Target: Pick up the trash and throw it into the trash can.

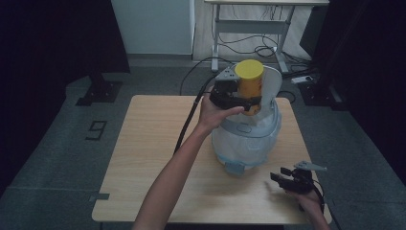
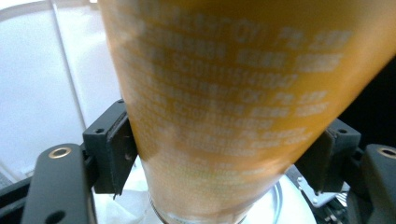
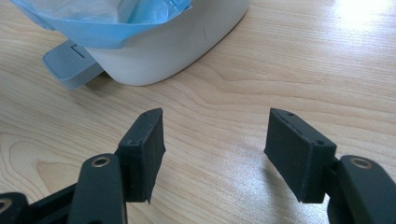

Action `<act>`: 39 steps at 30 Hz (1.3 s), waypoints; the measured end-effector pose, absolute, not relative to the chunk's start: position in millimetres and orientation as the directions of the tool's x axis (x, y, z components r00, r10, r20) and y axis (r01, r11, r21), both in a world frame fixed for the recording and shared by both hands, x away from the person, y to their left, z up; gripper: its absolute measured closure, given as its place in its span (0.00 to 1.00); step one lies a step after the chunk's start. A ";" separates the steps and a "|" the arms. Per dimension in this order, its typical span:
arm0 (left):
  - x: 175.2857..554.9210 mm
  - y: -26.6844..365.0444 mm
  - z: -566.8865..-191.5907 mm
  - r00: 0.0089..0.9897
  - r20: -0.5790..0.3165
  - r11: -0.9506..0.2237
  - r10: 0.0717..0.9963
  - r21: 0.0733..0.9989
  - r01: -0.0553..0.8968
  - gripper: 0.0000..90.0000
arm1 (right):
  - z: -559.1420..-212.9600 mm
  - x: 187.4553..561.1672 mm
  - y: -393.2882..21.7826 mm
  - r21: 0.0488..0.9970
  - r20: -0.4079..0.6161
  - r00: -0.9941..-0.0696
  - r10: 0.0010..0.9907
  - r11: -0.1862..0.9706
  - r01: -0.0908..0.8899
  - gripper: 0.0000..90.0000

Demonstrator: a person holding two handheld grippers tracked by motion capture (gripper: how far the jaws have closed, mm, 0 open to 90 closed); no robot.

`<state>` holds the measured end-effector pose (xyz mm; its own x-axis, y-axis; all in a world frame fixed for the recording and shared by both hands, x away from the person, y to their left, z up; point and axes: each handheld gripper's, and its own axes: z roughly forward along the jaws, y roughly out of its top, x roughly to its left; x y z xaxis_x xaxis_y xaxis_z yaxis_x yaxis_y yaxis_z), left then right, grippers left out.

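Yellow can (image 2: pixel 224 93) between left hand-held gripper (image 1: pixel 239 98) pads

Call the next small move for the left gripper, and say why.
Probably lower it and let go: the left gripper is shut on the yellow-capped bottle, held over the open bin with its blue liner; the right gripper rests open, apart.

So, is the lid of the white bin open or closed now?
Open. In the high view the lid stands up behind the yellow can, which the left gripper holds over the bin and its blue liner.
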<state>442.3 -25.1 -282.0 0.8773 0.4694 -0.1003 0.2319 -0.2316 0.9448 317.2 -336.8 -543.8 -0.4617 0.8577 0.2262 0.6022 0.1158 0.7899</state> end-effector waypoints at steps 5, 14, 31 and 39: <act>444.6 -27.8 -284.2 0.868 -0.110 -0.247 0.484 0.935 0.256 0.13 | -543.4 316.9 -337.0 0.791 0.227 -0.462 0.858 0.114 0.601 0.41; 436.0 -16.2 -285.6 0.871 -0.095 -0.249 0.482 0.938 0.240 0.15 | -543.4 317.0 -336.2 0.791 0.224 -0.466 0.856 0.120 0.600 0.41; 401.6 43.7 -304.2 0.845 -0.068 -0.244 0.530 0.942 0.229 0.18 | -543.8 316.7 -333.9 0.790 0.216 -0.467 0.858 0.128 0.600 0.41; 382.7 76.4 -320.5 0.817 -0.064 -0.230 0.573 0.944 0.235 0.19 | -543.0 316.4 -333.2 0.792 0.215 -0.475 0.853 0.132 0.596 0.41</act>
<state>382.7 76.4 -320.5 0.8169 0.5732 -0.0636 0.2349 -0.2298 0.9445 316.4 -333.2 -543.0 -0.4753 0.8532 0.2147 0.5956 0.1324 0.7923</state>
